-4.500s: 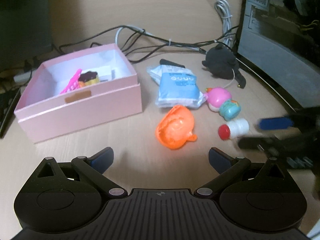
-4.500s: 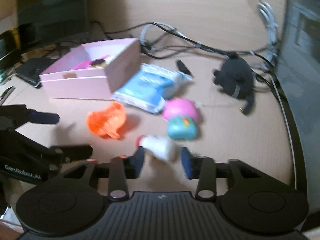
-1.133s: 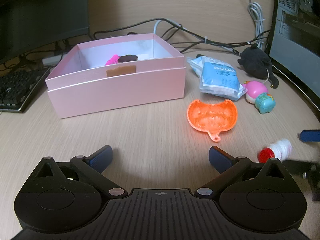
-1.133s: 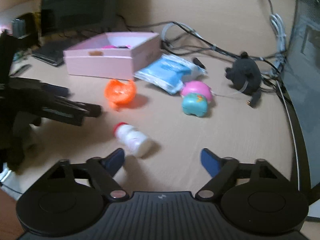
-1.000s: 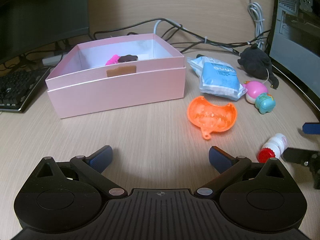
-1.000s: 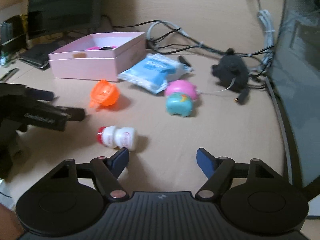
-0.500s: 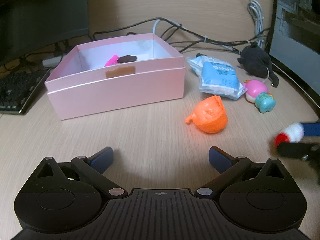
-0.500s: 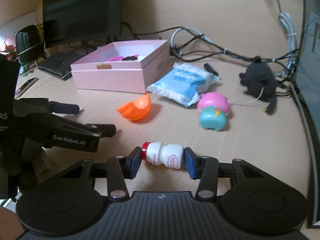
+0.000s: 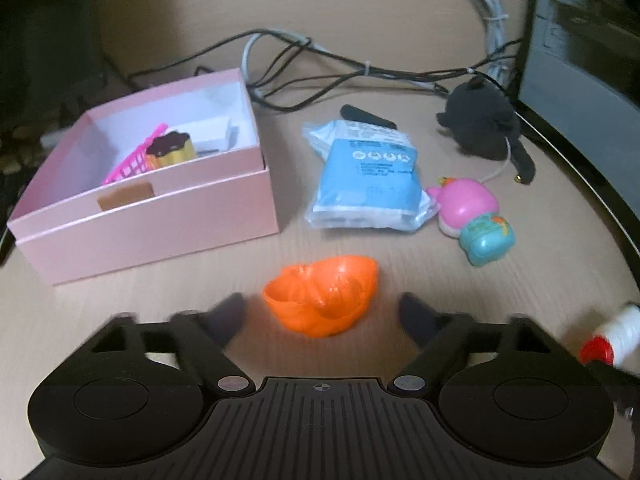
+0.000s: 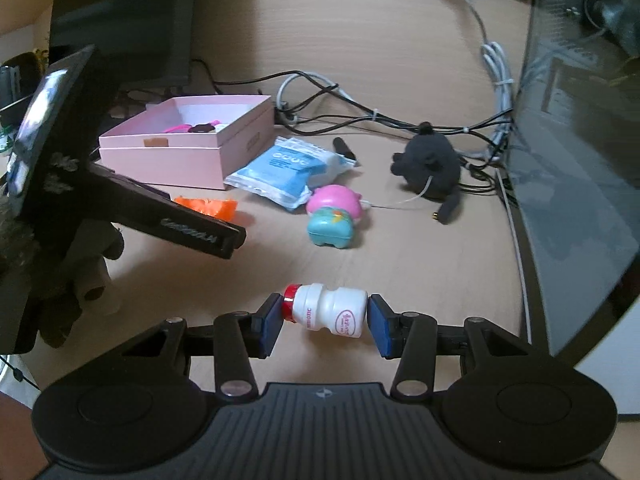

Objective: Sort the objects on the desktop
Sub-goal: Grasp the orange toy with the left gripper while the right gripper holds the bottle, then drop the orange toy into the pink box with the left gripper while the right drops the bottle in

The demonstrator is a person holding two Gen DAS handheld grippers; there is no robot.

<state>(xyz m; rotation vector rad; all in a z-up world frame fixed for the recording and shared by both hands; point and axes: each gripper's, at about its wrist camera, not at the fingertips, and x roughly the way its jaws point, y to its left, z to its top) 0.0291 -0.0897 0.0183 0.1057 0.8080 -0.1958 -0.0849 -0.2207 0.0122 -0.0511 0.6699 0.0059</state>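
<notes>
Right tool (image 10: 325,322) clamped endwise on the probiotic drink bottle (image 10: 325,315) for boxing; left tool (image 9: 322,312), jaws just closing but apart, straddles the orange pumpkin shell (image 9: 322,294) (pink box (image 9: 160,216) near).

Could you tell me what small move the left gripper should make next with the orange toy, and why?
Probably finish closing. The left gripper has just been closing and its fingers already flank the orange toy, but gaps still show on both sides, so nothing is gripped. The pink box lies open just beyond, and the right gripper already holds the small bottle.
</notes>
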